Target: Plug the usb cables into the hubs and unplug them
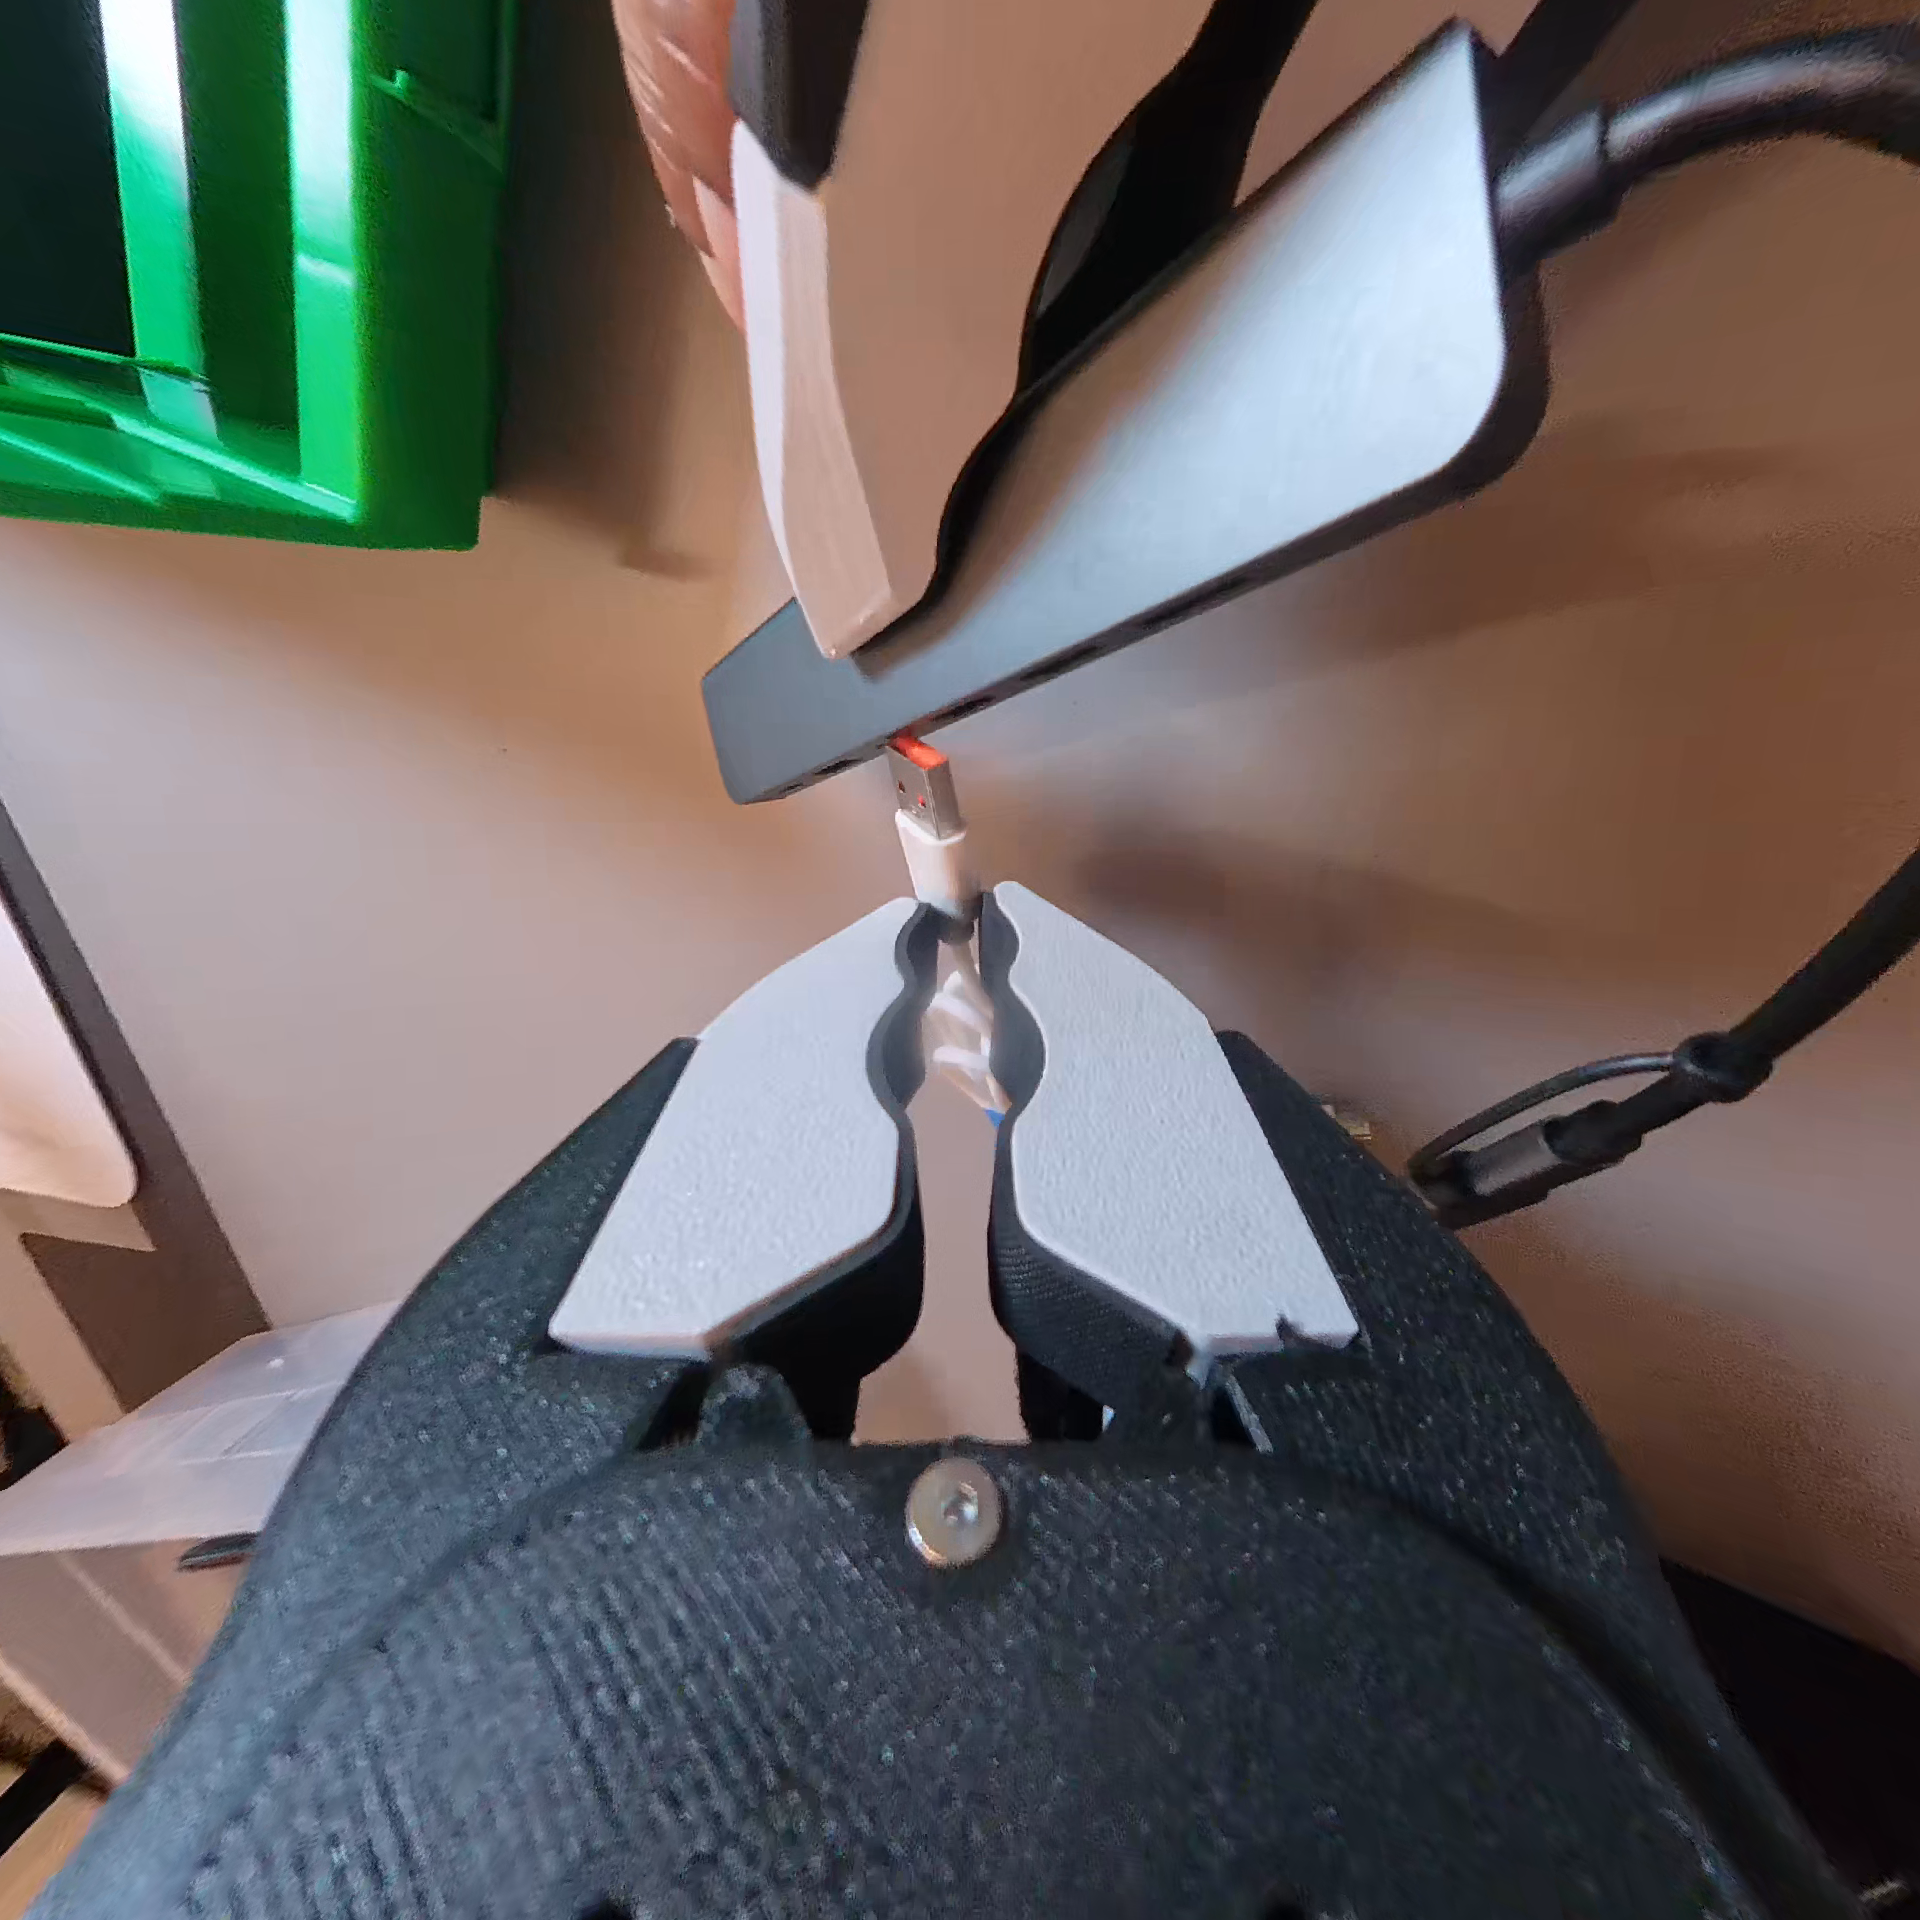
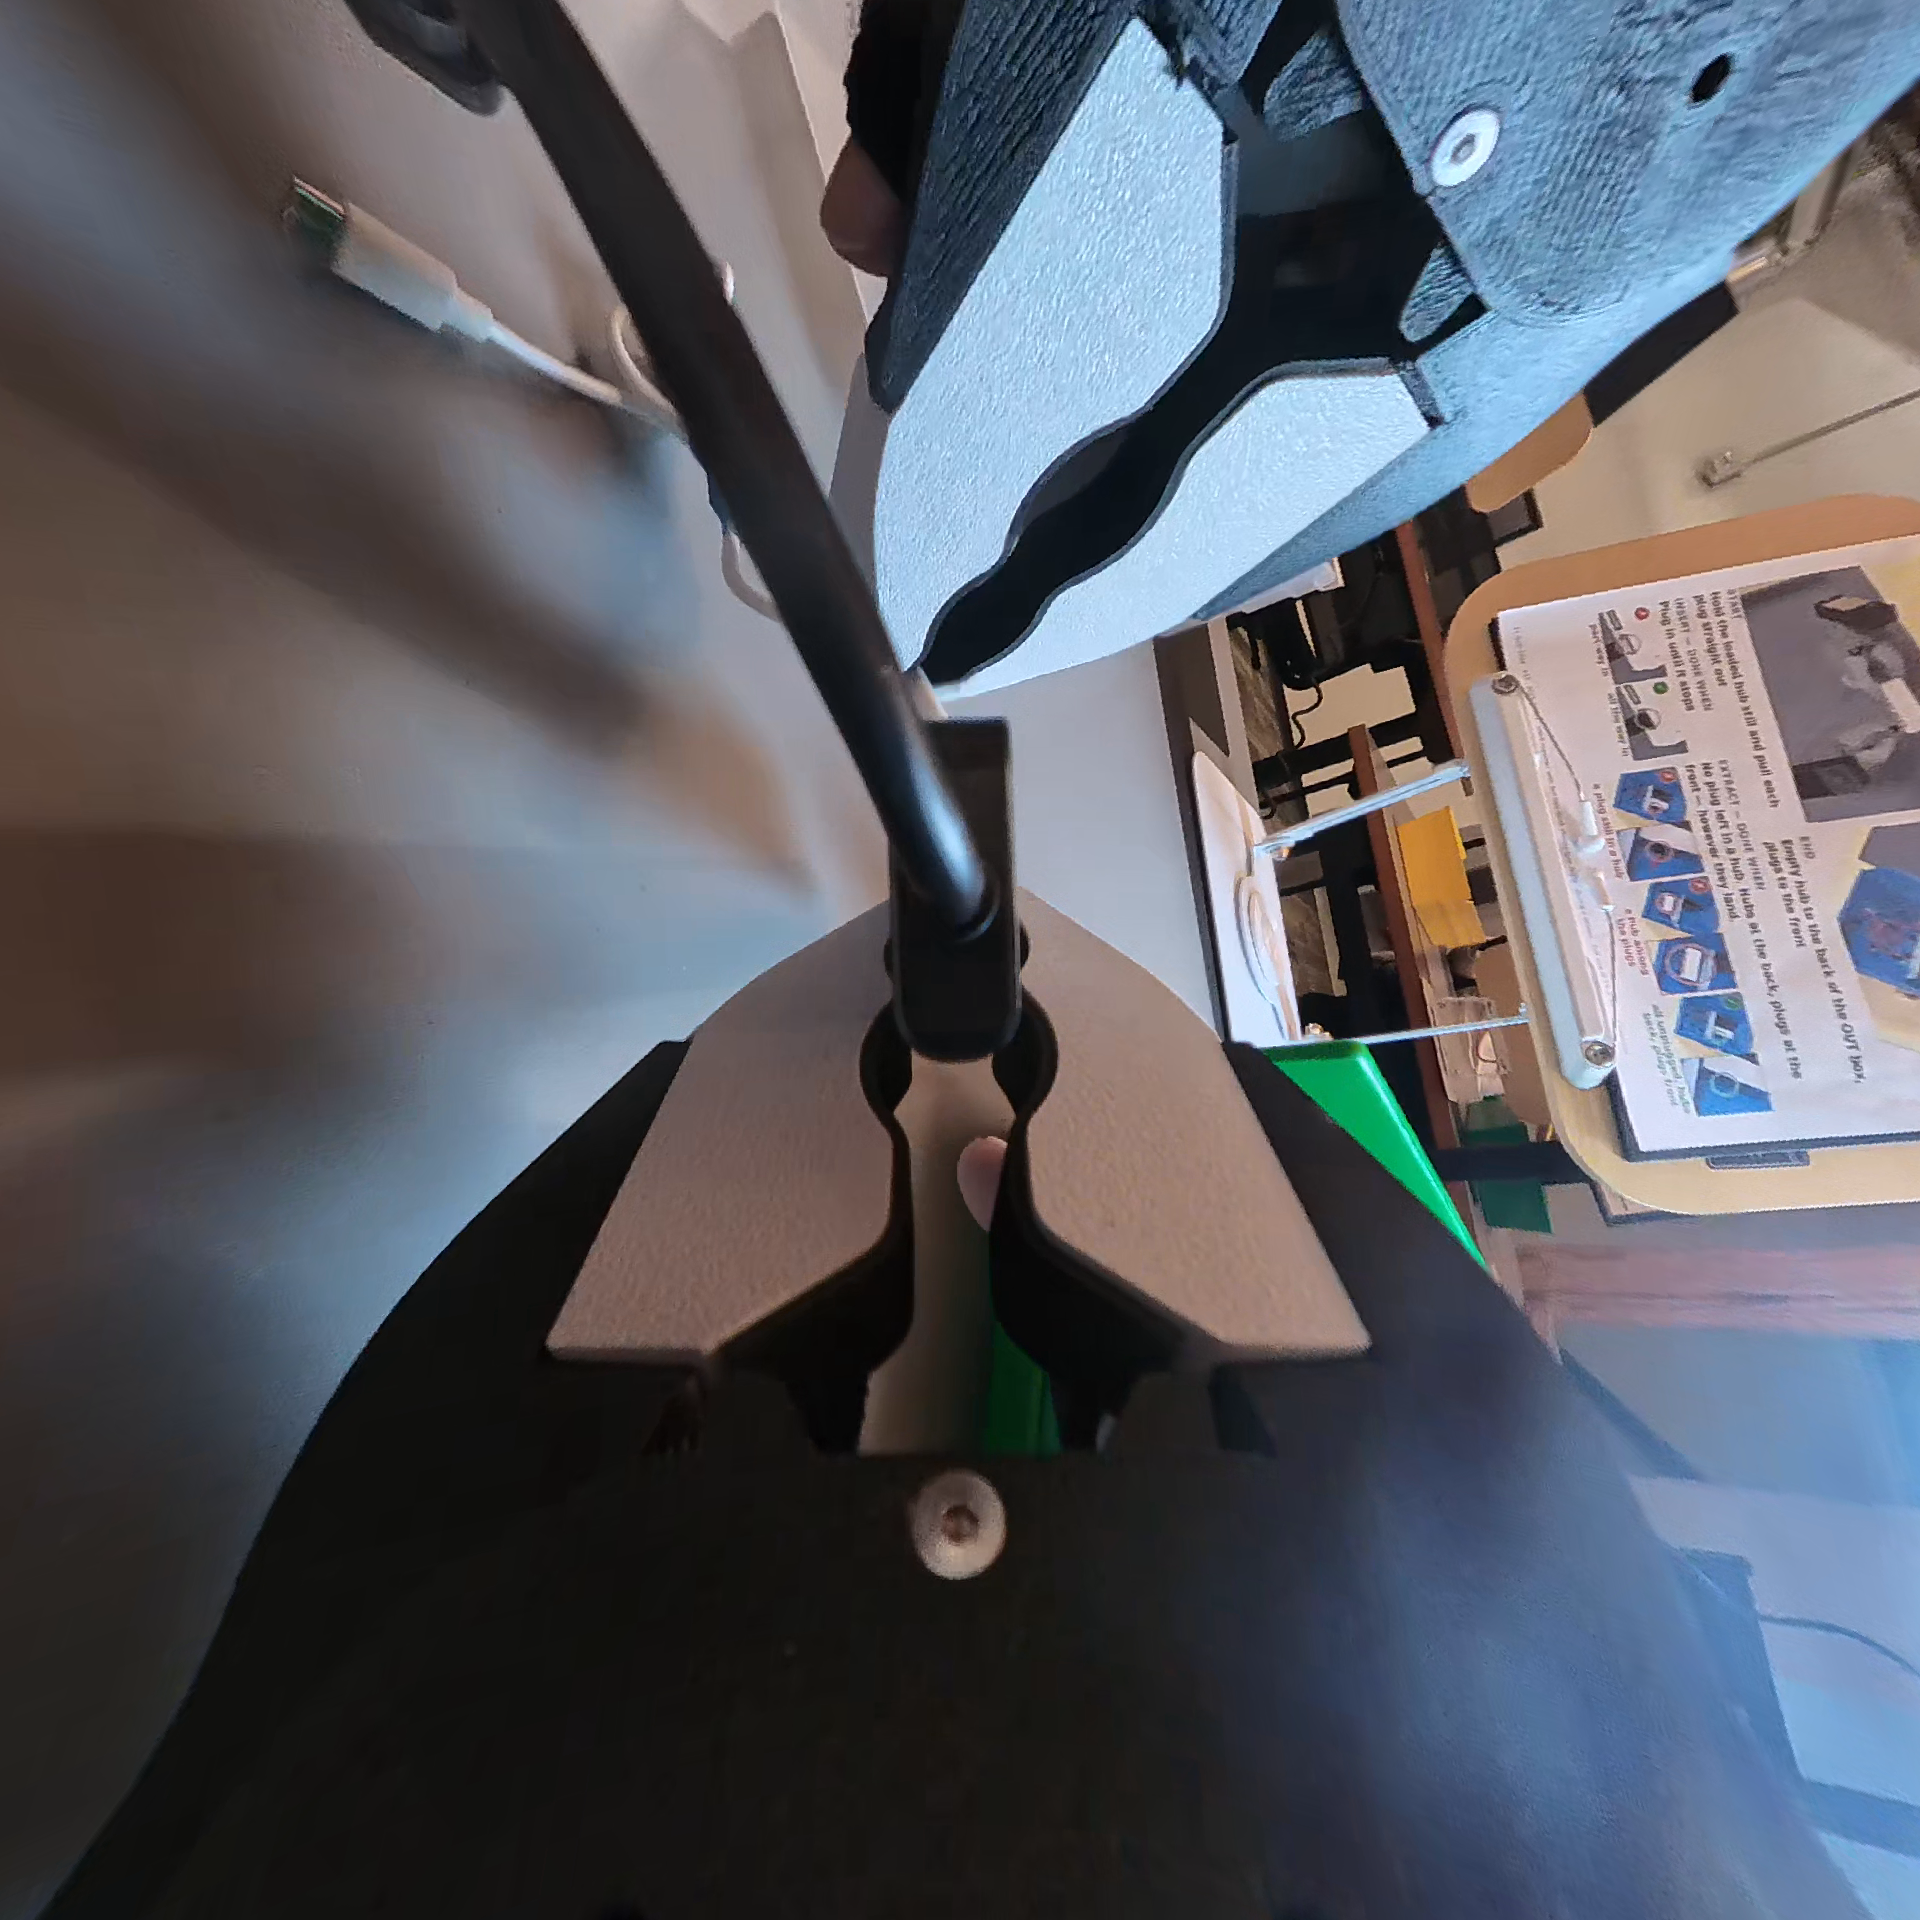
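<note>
In the left wrist view my left gripper [image 1: 956, 904] is shut on the white USB cable's plug [image 1: 928, 821]. The plug's metal tip with an orange tongue touches a port on the side edge of the dark grey hub [image 1: 790, 717], and most of the metal shell is outside. My right gripper [image 1: 883, 623] holds the hub from above, off the table. In the right wrist view my right gripper [image 2: 951, 935] is shut on the hub [image 2: 961, 790], seen end-on, with its black cable [image 2: 748, 416] curving away. The left gripper [image 2: 935, 665] shows just beyond.
A green box [image 1: 416, 312] stands at the upper left on the tan table. A black cable with a ring [image 1: 1558, 1132] lies at the right. A second white USB cable [image 2: 395, 260] lies on the table. A printed sheet on a stand [image 2: 1714, 883] is at the right.
</note>
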Available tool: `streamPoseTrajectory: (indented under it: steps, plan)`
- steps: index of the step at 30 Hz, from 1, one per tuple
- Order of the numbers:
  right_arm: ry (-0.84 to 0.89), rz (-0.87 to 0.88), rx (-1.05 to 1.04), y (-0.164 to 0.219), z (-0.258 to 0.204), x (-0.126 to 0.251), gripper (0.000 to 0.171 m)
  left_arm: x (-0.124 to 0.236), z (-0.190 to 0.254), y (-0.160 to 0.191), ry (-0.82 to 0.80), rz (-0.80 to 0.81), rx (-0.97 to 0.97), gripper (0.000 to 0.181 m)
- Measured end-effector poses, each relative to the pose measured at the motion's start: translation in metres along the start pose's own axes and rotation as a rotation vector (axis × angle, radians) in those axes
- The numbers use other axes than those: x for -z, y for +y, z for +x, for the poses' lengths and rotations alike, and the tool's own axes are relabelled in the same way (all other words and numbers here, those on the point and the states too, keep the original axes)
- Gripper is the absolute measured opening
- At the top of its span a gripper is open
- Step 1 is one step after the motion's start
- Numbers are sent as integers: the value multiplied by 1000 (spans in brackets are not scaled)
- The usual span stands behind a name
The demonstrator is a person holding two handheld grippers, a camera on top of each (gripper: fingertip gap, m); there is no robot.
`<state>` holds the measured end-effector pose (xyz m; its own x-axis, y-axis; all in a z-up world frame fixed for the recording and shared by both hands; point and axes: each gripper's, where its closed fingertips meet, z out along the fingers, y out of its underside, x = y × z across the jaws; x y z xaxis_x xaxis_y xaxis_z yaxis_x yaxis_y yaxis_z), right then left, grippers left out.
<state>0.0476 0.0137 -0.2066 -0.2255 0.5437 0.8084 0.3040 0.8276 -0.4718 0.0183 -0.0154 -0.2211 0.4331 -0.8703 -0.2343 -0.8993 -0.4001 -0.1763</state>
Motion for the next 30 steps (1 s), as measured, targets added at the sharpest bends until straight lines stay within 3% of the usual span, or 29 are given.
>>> streamPoseTrajectory:
  steps: [1,9,24,30]
  plan:
    - [0,-16,6,2,-1,-1,10,0,1,0,-3,-18,-11,8]
    - [41,-157,114,14,0,-6,10,-5,4,-2,24,-126,-51,8]
    - [53,-340,172,20,-3,-10,10,-14,-10,4,-74,-278,-106,8]
    - [46,-386,131,27,-5,-10,11,-20,-11,0,-90,-245,-115,8]
